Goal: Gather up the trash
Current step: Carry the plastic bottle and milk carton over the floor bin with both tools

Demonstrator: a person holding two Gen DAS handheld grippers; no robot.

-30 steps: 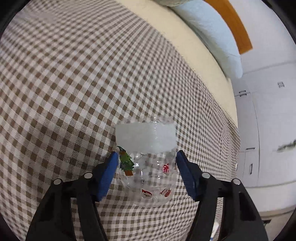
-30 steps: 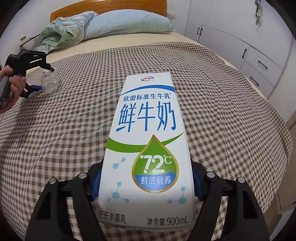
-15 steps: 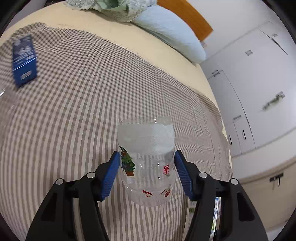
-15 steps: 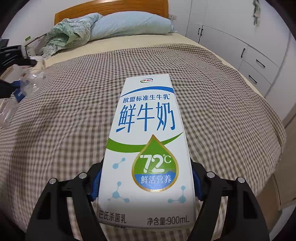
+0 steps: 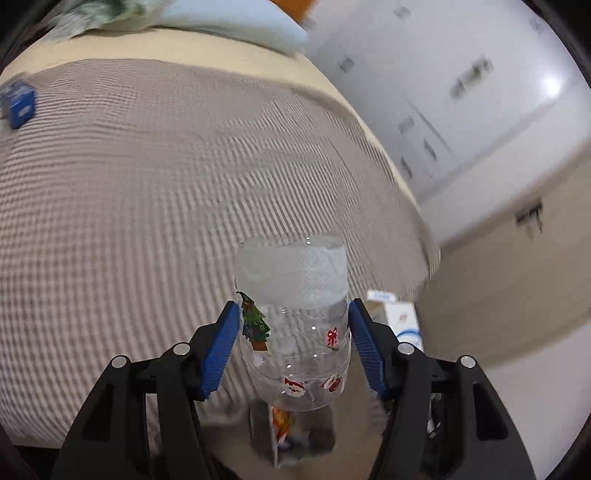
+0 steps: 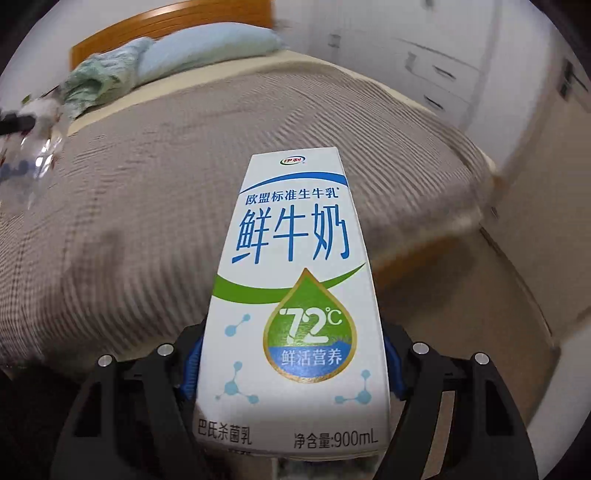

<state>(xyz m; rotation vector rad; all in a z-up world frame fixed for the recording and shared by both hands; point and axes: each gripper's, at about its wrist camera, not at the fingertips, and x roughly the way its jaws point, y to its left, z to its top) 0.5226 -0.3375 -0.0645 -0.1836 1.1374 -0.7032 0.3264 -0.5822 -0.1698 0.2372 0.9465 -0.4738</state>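
Observation:
In the left wrist view my left gripper (image 5: 291, 328) is shut on a clear plastic bottle (image 5: 293, 317) with Christmas stickers and a white label; its blue pads press both sides. The bottle hangs over the foot edge of the bed. In the right wrist view my right gripper (image 6: 291, 365) is shut on a tall white milk carton (image 6: 295, 295) with blue and green print, which fills the middle of the picture. The left gripper with the bottle (image 6: 37, 147) shows blurred at the far left of that view. The milk carton's top (image 5: 395, 314) peeks in beside the left gripper's right finger.
A brown checked blanket (image 6: 166, 184) covers the bed. A blue packet (image 5: 18, 103) lies on it at the far left. Pillows (image 6: 207, 51) and a wooden headboard (image 6: 166, 22) are at the far end. White cabinets (image 5: 461, 92) line the right wall. Something colourful (image 5: 291, 428) lies blurred below the bottle.
Both grippers have swept with their loads from over the bed toward its foot edge; floor and cabinets now show at the right. The left gripper has rolled. Both grips are unchanged.

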